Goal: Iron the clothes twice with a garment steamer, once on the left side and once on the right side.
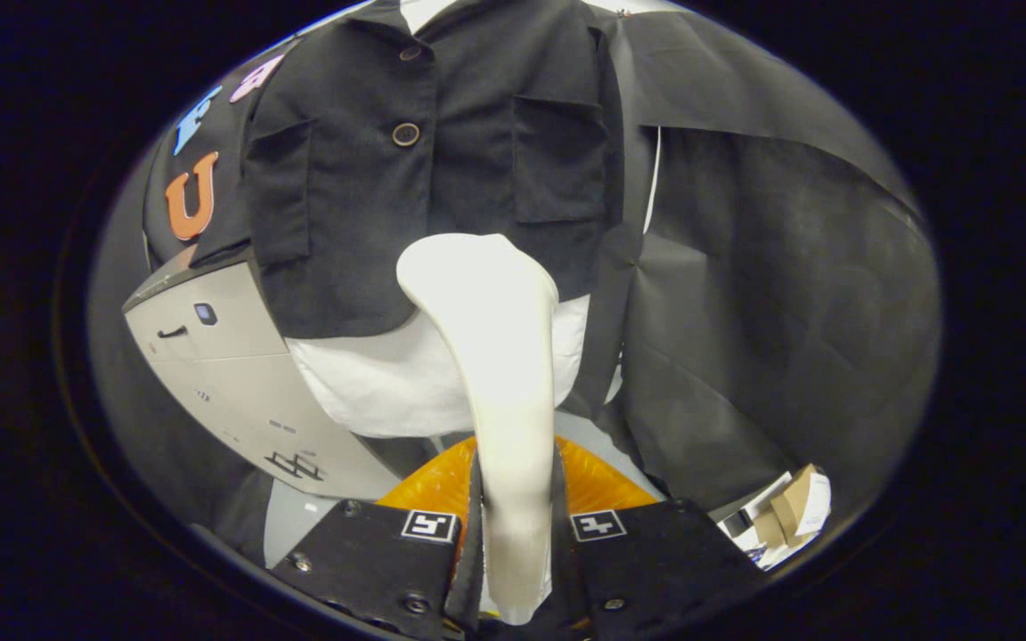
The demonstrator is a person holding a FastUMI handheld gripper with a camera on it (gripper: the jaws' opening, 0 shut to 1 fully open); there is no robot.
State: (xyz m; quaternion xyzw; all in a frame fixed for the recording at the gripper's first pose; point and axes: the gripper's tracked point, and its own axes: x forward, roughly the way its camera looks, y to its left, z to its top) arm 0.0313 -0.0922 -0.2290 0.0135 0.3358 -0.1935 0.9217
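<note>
With the steamer (495, 356) clamped by its handle between the two fingers of my tool (517, 525), its rounded head stands up ahead of them and sits in front of the lower hem of the dark jacket (362, 178), near the button line and just below the pocket beyond the fingers. I judge both fingers press the handle, one on each flank, so the grip reads as firm. Whether the head actually touches the cloth I cannot tell; it overlaps the hem and the white undergarment (379, 383) that hangs out beneath. The jacket is hung upright on a form, collar at top, two buttons visible, a chest pocket to either side. For the stroke in hand I would keep the head flat to the fabric and travel straight along one panel, staying to one side of the button line, slow enough for steam to work, without snagging a pocket edge. The handle should stay centred in the fingers; any twist would tip the head off the cloth. A pale cabinet (237, 374) stands close beside the jacket's other side, so I would keep clear of it on that pass. Something orange (433, 485) lies low behind the fingers, and some boxes (789, 516) sit off by the draped black cloth (771, 294).
</note>
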